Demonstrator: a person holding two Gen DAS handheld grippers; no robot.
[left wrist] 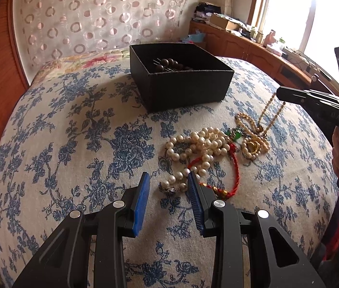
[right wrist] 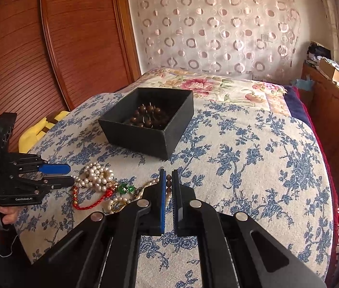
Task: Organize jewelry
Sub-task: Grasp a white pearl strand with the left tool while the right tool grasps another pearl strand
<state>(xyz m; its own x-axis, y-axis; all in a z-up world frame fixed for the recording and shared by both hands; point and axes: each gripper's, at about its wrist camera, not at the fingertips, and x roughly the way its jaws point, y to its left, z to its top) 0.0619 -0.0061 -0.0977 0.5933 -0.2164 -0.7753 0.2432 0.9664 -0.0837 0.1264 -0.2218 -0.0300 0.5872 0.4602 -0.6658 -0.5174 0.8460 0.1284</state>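
Observation:
A black box (left wrist: 188,91) (right wrist: 135,134) holds a dark brown bead bracelet (left wrist: 167,63) (right wrist: 147,117). A jewelry pile lies in front of it: a white pearl necklace (left wrist: 198,146) (right wrist: 96,176), a red cord bracelet (left wrist: 235,168) (right wrist: 90,204), green stones (left wrist: 235,134) (right wrist: 126,189), small pearl bracelets (left wrist: 255,144). My left gripper (left wrist: 168,180) (right wrist: 69,175) is open around the near end of the pearl necklace. My right gripper (right wrist: 168,175) (left wrist: 278,93) is shut on a gold-brown bead chain (left wrist: 269,115) (right wrist: 168,187), which hangs down to the pile.
All rests on a bed with a blue floral cover (left wrist: 85,144) (right wrist: 253,168). A wooden wardrobe (right wrist: 49,48) stands at the left, a cluttered wooden cabinet (left wrist: 265,55) under the window at the right. A yellow item (right wrist: 32,134) lies at the bed's left edge.

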